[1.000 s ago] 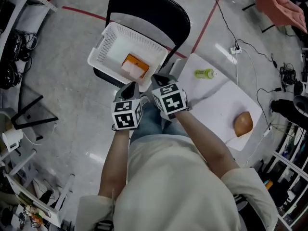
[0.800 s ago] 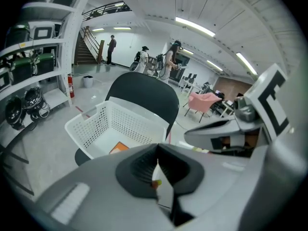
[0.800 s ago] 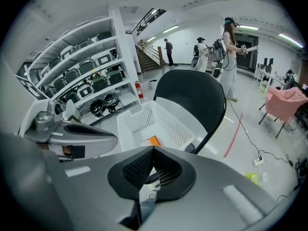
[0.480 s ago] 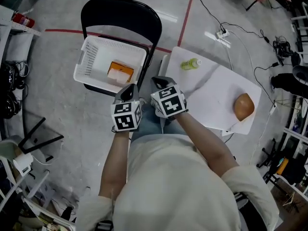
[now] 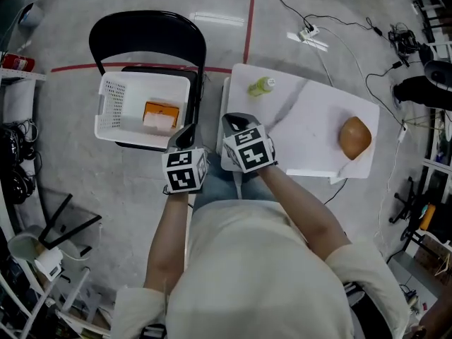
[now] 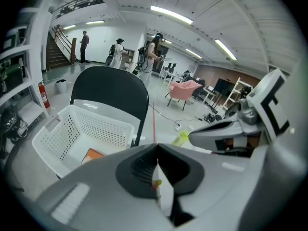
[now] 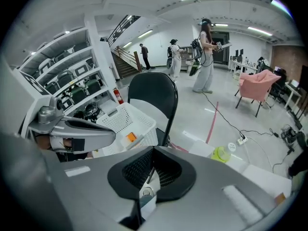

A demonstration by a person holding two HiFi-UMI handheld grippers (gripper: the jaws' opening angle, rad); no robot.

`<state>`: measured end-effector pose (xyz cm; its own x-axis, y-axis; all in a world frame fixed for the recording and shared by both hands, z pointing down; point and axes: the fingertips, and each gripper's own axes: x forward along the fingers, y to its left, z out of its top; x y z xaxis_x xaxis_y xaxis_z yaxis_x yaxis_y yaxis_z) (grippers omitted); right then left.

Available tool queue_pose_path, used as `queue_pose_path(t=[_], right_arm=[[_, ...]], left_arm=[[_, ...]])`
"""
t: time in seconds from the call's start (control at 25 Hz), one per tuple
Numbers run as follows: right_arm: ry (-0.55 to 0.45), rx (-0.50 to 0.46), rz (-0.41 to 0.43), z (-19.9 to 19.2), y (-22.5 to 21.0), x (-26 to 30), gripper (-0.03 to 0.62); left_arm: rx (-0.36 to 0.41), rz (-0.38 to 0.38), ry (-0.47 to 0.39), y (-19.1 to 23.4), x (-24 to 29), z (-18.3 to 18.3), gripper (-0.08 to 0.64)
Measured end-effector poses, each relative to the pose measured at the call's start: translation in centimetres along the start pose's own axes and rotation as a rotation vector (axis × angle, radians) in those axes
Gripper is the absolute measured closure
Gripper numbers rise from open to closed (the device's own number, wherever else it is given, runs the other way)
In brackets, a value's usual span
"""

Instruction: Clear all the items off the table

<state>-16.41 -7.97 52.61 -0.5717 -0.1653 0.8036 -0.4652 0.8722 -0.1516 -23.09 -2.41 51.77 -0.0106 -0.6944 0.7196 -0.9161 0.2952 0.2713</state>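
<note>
- Head view: I hold the left tool (image 5: 186,135) and right tool (image 5: 236,121) side by side at the near edge of the desk (image 5: 311,140). A green bottle (image 5: 260,86) lies at its far corner, and a brown round item (image 5: 354,137) sits well apart. The basket (image 5: 107,102) on the chair (image 5: 145,30) contains an orange box (image 5: 159,114)
- Left gripper view: jaws together, nothing between them
- Right gripper view: jaws together, empty, bottle ahead
- Hazard: the bottle appears to lie on its side near the edge, and closed jaws could roll it off
</note>
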Motion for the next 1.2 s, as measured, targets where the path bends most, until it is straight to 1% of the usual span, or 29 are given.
queue_pose_path(t=[0.28, 0.76, 1.04, 1.2], right_arm=[[-0.004, 0.055, -0.031, -1.5, -3.1, -1.1, 0.594], [0.011, 0.142, -0.084, -5.8, -7.7, -2.5, 0.594], [0.016, 0.198, -0.099, -7.3, -10.2, -1.6, 0.592], [0.014, 0.227, -0.107, -8.2, -11.6, -0.9, 0.58]], left_arm=[[0.041, -0.033, 0.029, -2.8, 1.7, 0.1, 0.552], [0.074, -0.08, 0.09, -7.1, 4.3, -2.2, 0.552], [0.084, -0.09, 0.11, -8.2, 6.4, -2.8, 0.552], [0.081, -0.089, 0.122, -8.5, 7.3, -3.3, 0.551]])
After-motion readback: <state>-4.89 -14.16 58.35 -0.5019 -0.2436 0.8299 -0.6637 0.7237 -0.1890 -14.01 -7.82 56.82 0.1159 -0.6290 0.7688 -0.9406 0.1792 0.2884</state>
